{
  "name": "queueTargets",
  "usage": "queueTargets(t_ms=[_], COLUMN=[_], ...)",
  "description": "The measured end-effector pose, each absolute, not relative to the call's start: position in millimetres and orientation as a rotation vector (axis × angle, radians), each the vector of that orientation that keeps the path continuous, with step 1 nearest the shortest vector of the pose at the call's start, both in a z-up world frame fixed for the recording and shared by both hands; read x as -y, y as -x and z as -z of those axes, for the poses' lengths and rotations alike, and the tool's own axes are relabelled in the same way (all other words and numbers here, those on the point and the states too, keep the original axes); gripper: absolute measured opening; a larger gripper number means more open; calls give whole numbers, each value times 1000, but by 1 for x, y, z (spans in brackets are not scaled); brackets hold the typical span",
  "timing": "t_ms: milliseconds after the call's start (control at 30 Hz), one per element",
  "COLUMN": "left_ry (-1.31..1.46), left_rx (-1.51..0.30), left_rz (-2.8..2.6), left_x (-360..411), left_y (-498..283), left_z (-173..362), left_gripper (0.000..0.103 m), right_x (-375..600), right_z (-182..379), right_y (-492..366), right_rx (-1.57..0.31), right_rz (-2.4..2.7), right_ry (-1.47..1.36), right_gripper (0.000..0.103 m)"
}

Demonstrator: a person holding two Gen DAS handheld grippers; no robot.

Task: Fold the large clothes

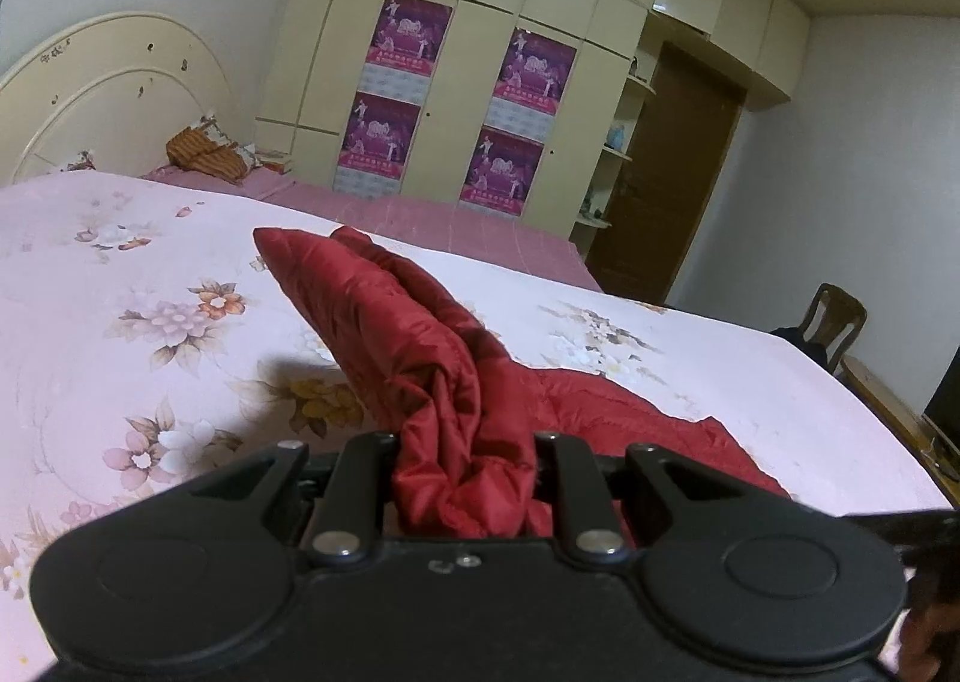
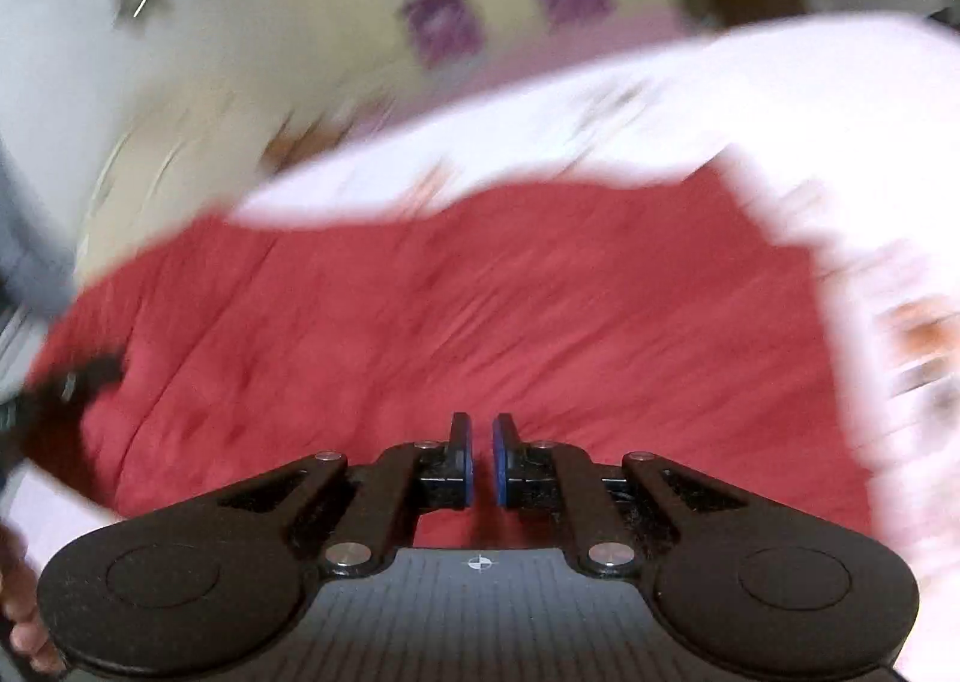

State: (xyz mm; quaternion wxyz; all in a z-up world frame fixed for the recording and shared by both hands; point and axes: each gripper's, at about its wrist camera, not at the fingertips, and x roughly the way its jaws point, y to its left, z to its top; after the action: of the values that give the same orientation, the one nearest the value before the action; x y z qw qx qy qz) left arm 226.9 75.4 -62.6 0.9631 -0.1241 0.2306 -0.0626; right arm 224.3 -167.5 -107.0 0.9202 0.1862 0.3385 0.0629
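A dark red quilted jacket [image 1: 396,310] lies on the pink floral bed sheet [image 1: 150,292]. My left gripper [image 1: 465,478] is shut on a bunched fold of it, and the cloth hides the fingertips. One sleeve [image 1: 318,268] stretches away from the gripper toward the far side of the bed. The right wrist view is blurred by motion. There the red jacket [image 2: 450,310] spreads flat on the sheet below my right gripper [image 2: 482,460], which is shut with nothing between its blue pads [image 2: 499,463]. At the left edge of that view is a dark shape, possibly the other gripper [image 2: 66,382].
A cream headboard [image 1: 108,87] and striped pillows [image 1: 207,150] stand at the bed's far left. Cream wardrobes with purple posters [image 1: 456,99] line the back wall beside a brown door [image 1: 672,172]. A wooden chair [image 1: 834,322] stands past the bed's right edge.
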Motion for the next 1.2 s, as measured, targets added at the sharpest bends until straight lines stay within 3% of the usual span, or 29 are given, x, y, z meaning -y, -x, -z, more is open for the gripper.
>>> queueTargets(t_ms=[533,1033,1100,1200], left_ry=[151,-89,-120,-147], left_rx=[-421,-644,-683,-727], left_rz=[269,428,447,503], left_x=[35,155,168,180], left_y=[-238,-283,-285,-288], left_z=[26,72,86,103], left_gripper=[18,18,20,41], right_x=[244,301,314,334], right_z=[153,136,137,137], right_y=[-238,-218,-215,-209], right_rx=[-820,-768,-763,-740], right_rz=[-122,-154,-141,-129], right_ry=[-462,-545,-576,-648], right_gripper=[8,8,8,8])
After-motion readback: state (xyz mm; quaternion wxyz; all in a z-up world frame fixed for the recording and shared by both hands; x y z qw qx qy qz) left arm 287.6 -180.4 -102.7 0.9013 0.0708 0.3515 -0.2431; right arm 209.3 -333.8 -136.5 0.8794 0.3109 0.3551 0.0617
